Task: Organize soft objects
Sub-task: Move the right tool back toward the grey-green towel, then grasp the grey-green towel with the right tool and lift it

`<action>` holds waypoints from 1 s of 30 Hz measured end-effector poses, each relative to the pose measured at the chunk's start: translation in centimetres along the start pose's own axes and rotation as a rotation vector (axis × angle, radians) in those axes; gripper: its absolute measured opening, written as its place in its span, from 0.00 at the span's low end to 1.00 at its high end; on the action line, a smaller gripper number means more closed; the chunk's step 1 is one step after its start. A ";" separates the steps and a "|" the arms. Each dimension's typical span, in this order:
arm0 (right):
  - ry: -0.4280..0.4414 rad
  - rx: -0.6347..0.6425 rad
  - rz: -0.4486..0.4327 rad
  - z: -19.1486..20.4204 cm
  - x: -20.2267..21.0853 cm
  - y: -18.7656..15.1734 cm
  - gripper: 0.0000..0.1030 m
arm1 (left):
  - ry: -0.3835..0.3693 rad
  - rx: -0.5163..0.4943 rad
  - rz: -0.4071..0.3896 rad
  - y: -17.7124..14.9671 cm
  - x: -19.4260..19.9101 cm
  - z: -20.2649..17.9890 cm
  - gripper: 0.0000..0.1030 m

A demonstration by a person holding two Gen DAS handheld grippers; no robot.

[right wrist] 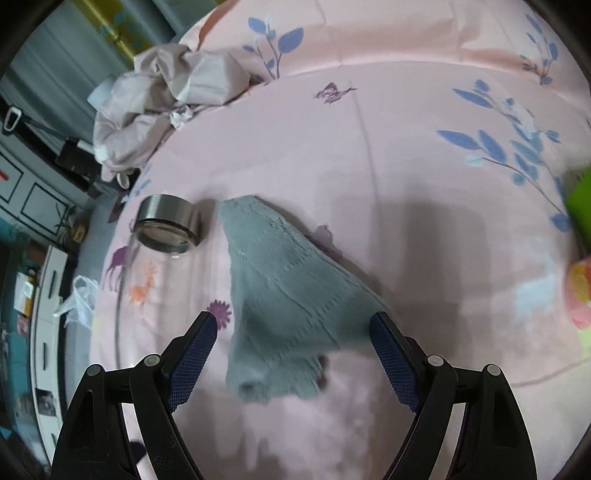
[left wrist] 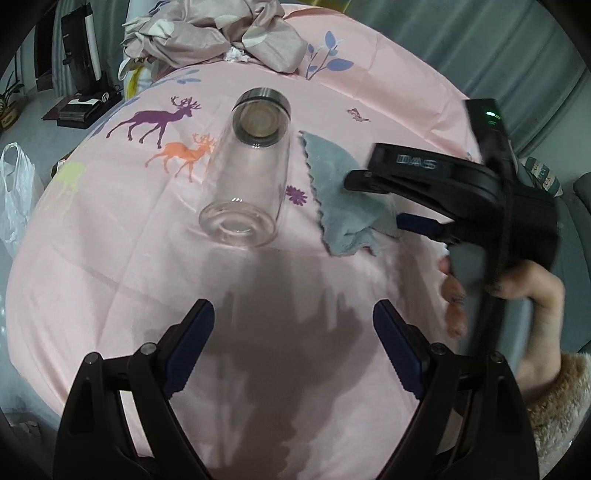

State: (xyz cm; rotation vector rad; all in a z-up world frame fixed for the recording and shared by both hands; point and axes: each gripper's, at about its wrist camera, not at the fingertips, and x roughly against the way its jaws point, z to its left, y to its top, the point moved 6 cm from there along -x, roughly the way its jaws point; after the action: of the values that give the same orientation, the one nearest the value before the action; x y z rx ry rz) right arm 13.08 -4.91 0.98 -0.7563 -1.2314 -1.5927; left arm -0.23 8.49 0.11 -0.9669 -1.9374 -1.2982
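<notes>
A grey cloth (left wrist: pixel 341 192) lies crumpled on the pink bedsheet (left wrist: pixel 110 266), right of a clear glass jar (left wrist: pixel 247 173) with a steel rim that lies on its side. My right gripper (right wrist: pixel 293 323) is open, its fingers straddling the near part of the grey cloth (right wrist: pixel 288 288) just above it. In the left wrist view the right gripper (left wrist: pixel 373 199) reaches in from the right over the cloth. My left gripper (left wrist: pixel 293 314) is open and empty, above bare sheet in front of the jar. The jar's steel rim (right wrist: pixel 168 223) shows left of the cloth.
A crumpled beige sheet (left wrist: pixel 207 33) is piled at the far edge of the bed. A white plastic bag (left wrist: pixel 16 192) hangs at the left. A green item (right wrist: pixel 580 203) and a pink one (right wrist: pixel 580 295) sit at the right edge.
</notes>
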 end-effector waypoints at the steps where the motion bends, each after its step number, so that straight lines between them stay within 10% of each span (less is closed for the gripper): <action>1: -0.010 0.003 0.003 0.0 -0.6 -0.1 0.82 | 0.002 0.002 0.004 -0.1 0.0 0.1 0.85; 8: -0.073 0.101 -0.043 -0.6 -0.2 -0.8 0.19 | -0.008 0.000 0.004 -0.3 0.1 0.0 0.85; 19: -0.054 0.228 0.021 -2.5 10.2 -6.7 0.18 | -0.070 -0.028 -0.007 -0.2 0.8 -1.9 0.85; 27: -0.108 0.353 0.198 -4.0 6.8 -10.3 0.18 | -0.081 -0.098 0.022 -0.8 0.2 -3.9 0.85; 30: -0.122 0.311 0.206 -4.8 6.5 -9.7 0.34 | -0.086 -0.122 0.034 -0.8 -0.3 -4.5 0.84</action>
State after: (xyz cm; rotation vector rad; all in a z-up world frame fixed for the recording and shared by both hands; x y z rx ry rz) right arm 2.08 -11.07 1.76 -0.7592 -1.4006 -1.1683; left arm -0.34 3.96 0.99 -1.1279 -1.9145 -1.3894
